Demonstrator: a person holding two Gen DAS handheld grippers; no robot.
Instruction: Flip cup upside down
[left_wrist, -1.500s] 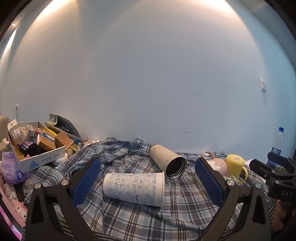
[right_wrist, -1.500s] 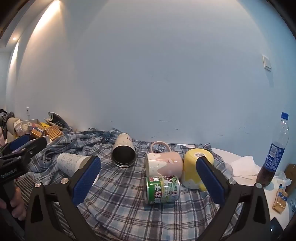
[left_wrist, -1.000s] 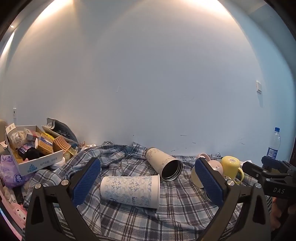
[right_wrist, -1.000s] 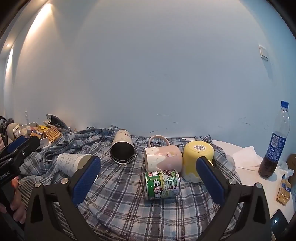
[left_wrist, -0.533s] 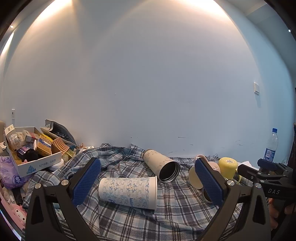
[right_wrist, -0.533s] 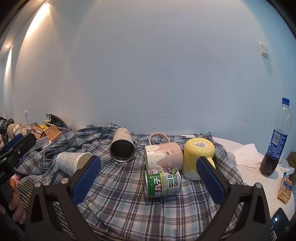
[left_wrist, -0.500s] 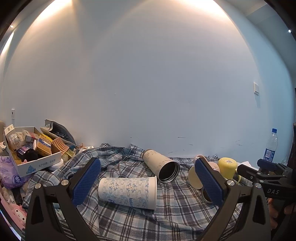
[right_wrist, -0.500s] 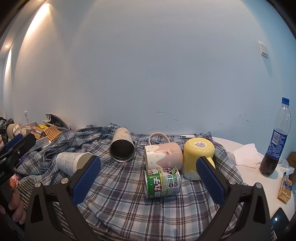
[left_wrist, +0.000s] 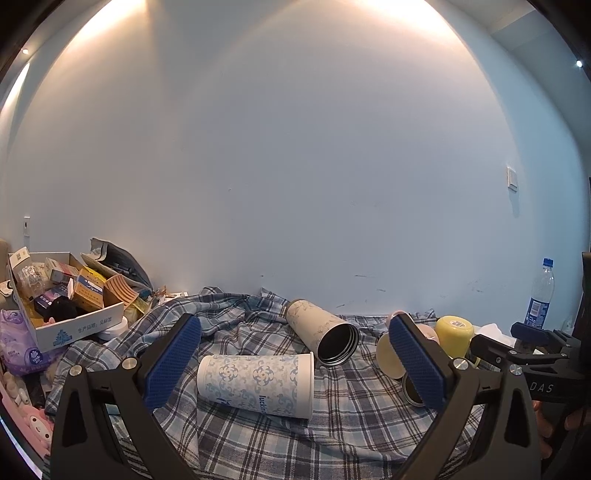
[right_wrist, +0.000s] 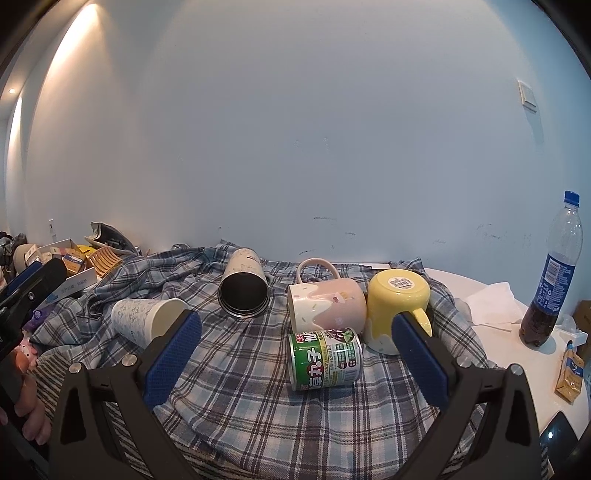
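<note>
A white paper cup with a blue pattern (left_wrist: 255, 384) lies on its side on the plaid cloth (left_wrist: 332, 435), straight ahead of my open, empty left gripper (left_wrist: 295, 363); it also shows in the right wrist view (right_wrist: 147, 321). A cream steel tumbler (left_wrist: 321, 332) (right_wrist: 243, 288), a pink mug (right_wrist: 327, 304) and a green can (right_wrist: 325, 358) lie on their sides. A yellow mug (right_wrist: 397, 306) stands upside down. My right gripper (right_wrist: 295, 358) is open and empty, with the can between its fingers' line of sight.
A cardboard box of clutter (left_wrist: 62, 306) sits at the left by the wall. A cola bottle (right_wrist: 552, 277), tissue (right_wrist: 491, 302) and a small carton (right_wrist: 570, 376) stand on the white table at the right. The right gripper's body (left_wrist: 532, 362) shows at the left view's right edge.
Both grippers have drawn back and risen a little, so the cups sit slightly farther off. No cup has moved. Both grippers stay open.
</note>
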